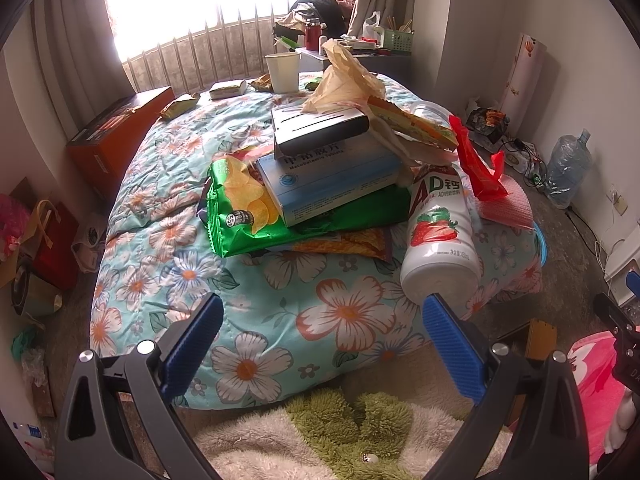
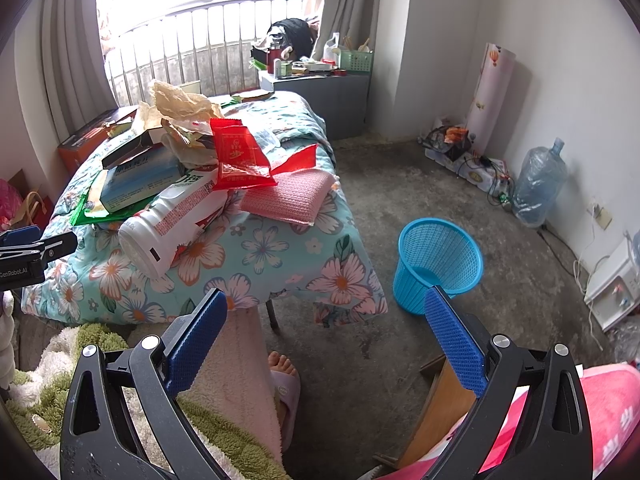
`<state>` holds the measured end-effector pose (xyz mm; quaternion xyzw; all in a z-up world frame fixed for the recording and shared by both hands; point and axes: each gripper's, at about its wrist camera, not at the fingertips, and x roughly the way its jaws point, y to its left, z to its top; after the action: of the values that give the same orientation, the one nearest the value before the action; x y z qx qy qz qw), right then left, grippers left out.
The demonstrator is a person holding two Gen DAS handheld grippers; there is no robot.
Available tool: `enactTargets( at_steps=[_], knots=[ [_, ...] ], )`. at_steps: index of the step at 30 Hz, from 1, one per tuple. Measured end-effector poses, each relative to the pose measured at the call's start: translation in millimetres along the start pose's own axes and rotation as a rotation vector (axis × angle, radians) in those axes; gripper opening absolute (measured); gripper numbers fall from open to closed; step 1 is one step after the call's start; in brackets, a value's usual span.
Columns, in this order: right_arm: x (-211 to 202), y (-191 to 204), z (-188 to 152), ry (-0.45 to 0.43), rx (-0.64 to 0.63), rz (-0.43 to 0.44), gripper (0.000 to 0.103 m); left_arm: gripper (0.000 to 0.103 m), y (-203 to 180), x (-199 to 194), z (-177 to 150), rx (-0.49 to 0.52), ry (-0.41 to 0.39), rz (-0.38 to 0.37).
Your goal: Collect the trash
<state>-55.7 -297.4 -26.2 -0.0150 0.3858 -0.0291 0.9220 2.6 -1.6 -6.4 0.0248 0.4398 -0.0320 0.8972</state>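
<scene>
Floral quilt (image 1: 348, 312) under trash pile (image 1: 320, 184)

Left gripper (image 1: 322, 322), right gripper (image 2: 326, 318) agape

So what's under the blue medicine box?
The blue medicine box lies on a green chip bag, which rests on an orange wrapper atop the floral quilt. Whatever else lies beneath them is covered.

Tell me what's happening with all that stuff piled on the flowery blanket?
A person is about to tidy up trash, holding a gripper in each hand. The left gripper and right gripper are both open and empty. The pile is untouched: a chip bag, boxes, a white strawberry drink bottle and a red wrapper. The blue basket on the floor is empty.
</scene>
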Motion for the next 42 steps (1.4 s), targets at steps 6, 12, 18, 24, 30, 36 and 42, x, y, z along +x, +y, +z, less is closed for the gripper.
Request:
enactTargets(
  at_steps=[6,12,18,24,30,36,42],
  knots=[
    [0,0,0,0.000,0.000,0.000,0.095,0.098,0,0,0,0.000,0.001,0.001],
    [3,5,-1,-0.004,0.005,0.005,0.095,0.098,1,1,0,-0.001,-0.002,0.001],
    [-3,0,3,-0.045,0.037,0.038,0.095,0.098,15,-2,1,-0.033,-0.045,-0.033],
    [2,-4,14,-0.075,0.109,0.112,0.095,0.098,24,-6,16,-0.019,-0.146,-0.174],
    [26,-13,34,-0.059,0.259,0.237,0.095,0.098,18,-16,36,0.045,-0.308,-0.386],
    [66,-25,51,-0.006,0.392,0.309,0.090,0.090,-7,-9,68,0.088,-0.315,-0.575],
    [99,-38,55,0.041,0.467,0.317,0.081,0.061,-46,32,92,0.095,-0.139,-0.683]
  ],
)
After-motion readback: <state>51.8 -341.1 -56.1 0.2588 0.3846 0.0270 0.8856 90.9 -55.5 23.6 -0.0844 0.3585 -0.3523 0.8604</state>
